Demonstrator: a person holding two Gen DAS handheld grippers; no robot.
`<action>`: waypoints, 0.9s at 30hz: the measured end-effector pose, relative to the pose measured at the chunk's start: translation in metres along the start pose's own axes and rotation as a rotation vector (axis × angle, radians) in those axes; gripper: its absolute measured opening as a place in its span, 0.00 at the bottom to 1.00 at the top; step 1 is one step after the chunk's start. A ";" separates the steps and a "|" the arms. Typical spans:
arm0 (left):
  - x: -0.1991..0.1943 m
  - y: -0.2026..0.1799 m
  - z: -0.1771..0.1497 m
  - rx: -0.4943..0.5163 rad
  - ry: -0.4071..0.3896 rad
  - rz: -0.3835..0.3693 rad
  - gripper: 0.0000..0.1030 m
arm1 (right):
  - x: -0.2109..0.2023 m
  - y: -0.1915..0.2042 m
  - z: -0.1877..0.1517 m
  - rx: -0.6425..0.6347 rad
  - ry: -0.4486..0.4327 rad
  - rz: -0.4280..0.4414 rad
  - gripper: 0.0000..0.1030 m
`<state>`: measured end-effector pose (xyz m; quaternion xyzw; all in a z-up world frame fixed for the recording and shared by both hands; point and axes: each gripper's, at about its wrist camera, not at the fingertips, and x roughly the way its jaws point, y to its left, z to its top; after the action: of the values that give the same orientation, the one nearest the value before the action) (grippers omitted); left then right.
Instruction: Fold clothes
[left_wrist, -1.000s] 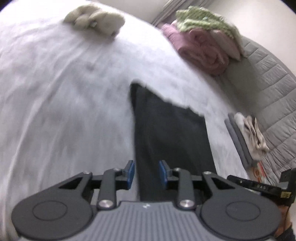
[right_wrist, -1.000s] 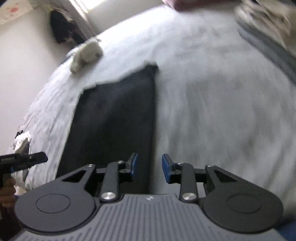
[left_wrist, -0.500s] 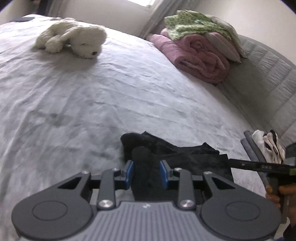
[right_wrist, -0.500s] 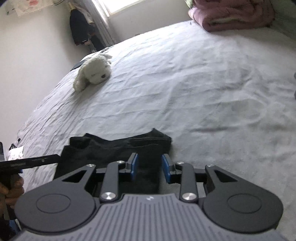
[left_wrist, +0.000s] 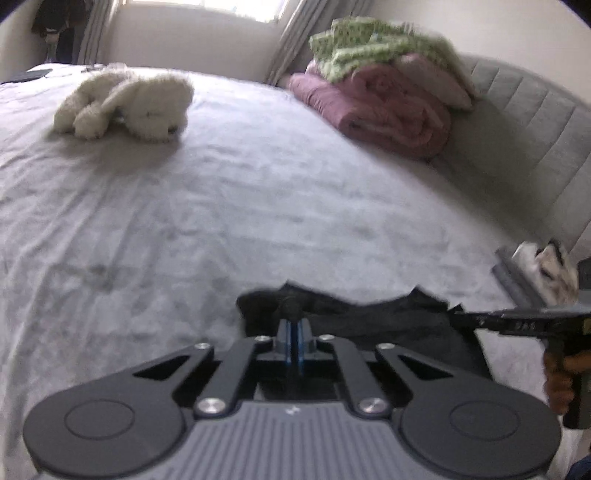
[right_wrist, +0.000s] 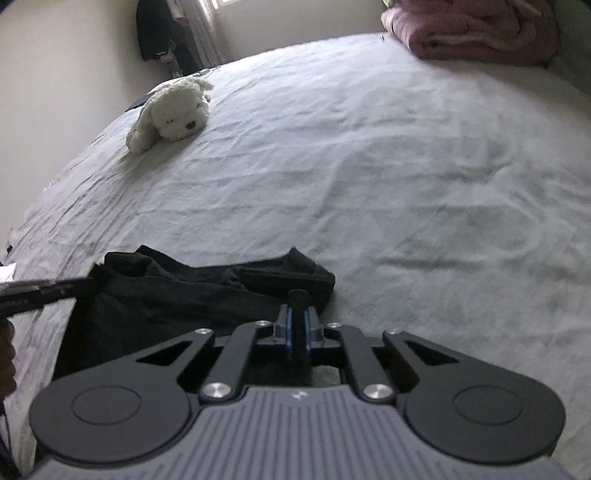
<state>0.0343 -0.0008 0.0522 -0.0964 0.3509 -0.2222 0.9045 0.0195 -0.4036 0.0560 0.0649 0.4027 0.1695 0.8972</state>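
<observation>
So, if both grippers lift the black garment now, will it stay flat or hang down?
The black garment probably sags: it lies crumpled and bunches between the left gripper and right gripper. It looks thin, so likely light.

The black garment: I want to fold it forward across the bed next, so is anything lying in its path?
Nothing visible. Both grippers, left and right, are clamped on the black garment, and the sheet ahead is bare. The stuffed dog and pink blanket lie far off.
</observation>
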 end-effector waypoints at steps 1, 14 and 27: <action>-0.001 -0.001 0.001 0.008 -0.015 -0.004 0.03 | -0.002 0.001 0.001 -0.004 -0.012 -0.003 0.07; 0.033 0.000 -0.007 0.056 -0.012 0.086 0.06 | 0.017 0.007 0.002 -0.048 -0.053 -0.071 0.07; -0.015 -0.018 -0.002 0.066 -0.098 0.036 0.27 | -0.015 0.030 0.000 -0.078 -0.112 -0.005 0.18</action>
<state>0.0177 -0.0096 0.0655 -0.0712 0.3004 -0.2125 0.9271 0.0024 -0.3808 0.0741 0.0382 0.3450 0.1788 0.9206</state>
